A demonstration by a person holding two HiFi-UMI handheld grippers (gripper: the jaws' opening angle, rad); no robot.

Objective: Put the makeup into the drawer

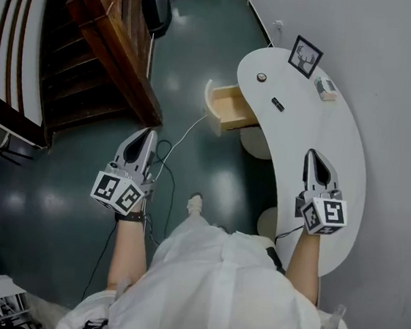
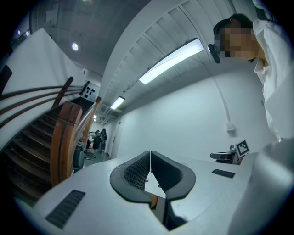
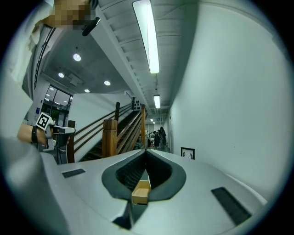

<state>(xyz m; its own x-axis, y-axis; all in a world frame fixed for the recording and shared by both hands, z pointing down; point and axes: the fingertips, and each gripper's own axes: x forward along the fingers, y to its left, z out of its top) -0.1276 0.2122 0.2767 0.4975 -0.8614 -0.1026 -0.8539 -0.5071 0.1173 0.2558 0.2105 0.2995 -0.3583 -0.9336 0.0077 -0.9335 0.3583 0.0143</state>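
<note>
The left gripper (image 1: 147,134) is pointing level with its fingers pressed together at the tips, nothing between them. The right gripper (image 1: 314,158) is also sitting closed and empty.

The makeup is lying well ahead of the right fingers on the white table (image 1: 341,168). A small dark stick (image 1: 278,104) is sitting nearer, and a little round piece (image 1: 262,77), possibly a compact, beyond it. Both are too small to identify surely.

The open wooden drawer (image 1: 230,108) is jutting out ahead, to the left of the right fingertips.

Both pieces are looking light, hard and smooth, so likely slippery. The stick is asking for a pinch across its middle, since it may roll. The flat round piece is needing a grip across its rim.
</note>
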